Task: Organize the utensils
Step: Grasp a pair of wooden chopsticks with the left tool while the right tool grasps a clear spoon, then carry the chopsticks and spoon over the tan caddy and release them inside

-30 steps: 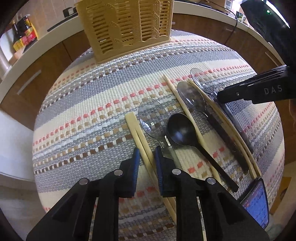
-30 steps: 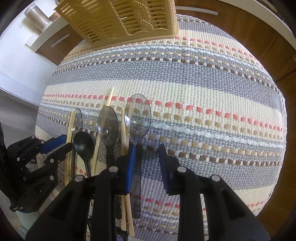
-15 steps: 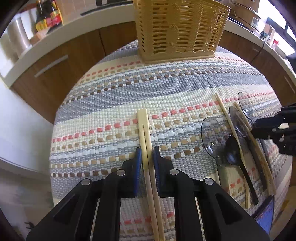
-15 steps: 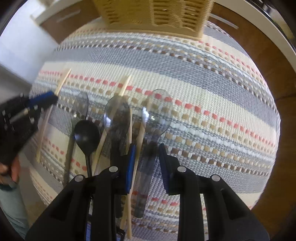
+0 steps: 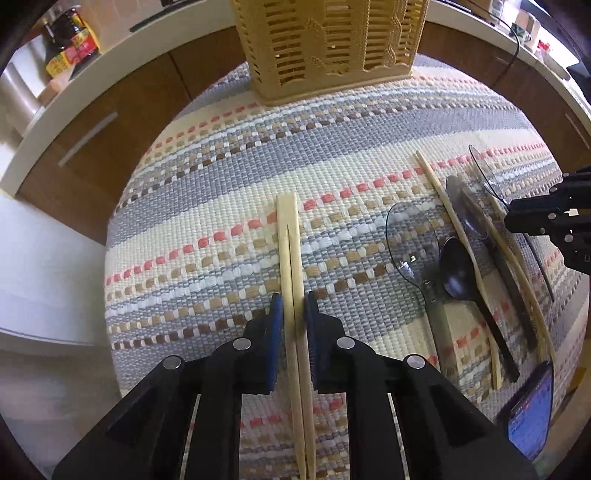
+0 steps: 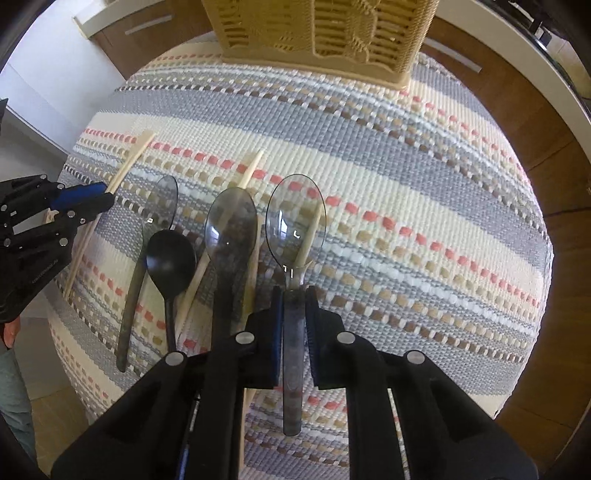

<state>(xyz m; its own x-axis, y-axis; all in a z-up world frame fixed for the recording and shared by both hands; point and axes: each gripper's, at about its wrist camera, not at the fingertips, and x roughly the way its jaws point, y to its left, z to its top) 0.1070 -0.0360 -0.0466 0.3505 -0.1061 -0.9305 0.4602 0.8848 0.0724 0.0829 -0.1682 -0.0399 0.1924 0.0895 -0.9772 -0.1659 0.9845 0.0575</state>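
Observation:
My left gripper (image 5: 293, 302) is shut on a pair of wooden chopsticks (image 5: 290, 240), held above the striped cloth and pointing toward the tan slotted utensil basket (image 5: 328, 44). My right gripper (image 6: 294, 299) is shut on the handle of a clear plastic spoon (image 6: 295, 218), lifted slightly. On the cloth lie a black spoon (image 6: 170, 258), a smoky clear spoon (image 6: 231, 229), another clear spoon (image 6: 162, 199) and loose chopsticks (image 6: 251, 168). The left gripper (image 6: 83, 201) also shows at the left of the right wrist view, and the basket (image 6: 317, 33) at its top.
The table wears a striped woven cloth (image 5: 229, 166). A phone (image 5: 532, 406) lies at the table's front right edge. Wooden cabinets with a white counter (image 5: 92, 96) curve behind; sauce bottles (image 5: 70, 40) stand on it.
My left gripper closed on the chopstick pair and carried it left, away from the spoons. My right gripper closed on the clear spoon's handle. Both now face the basket more squarely.

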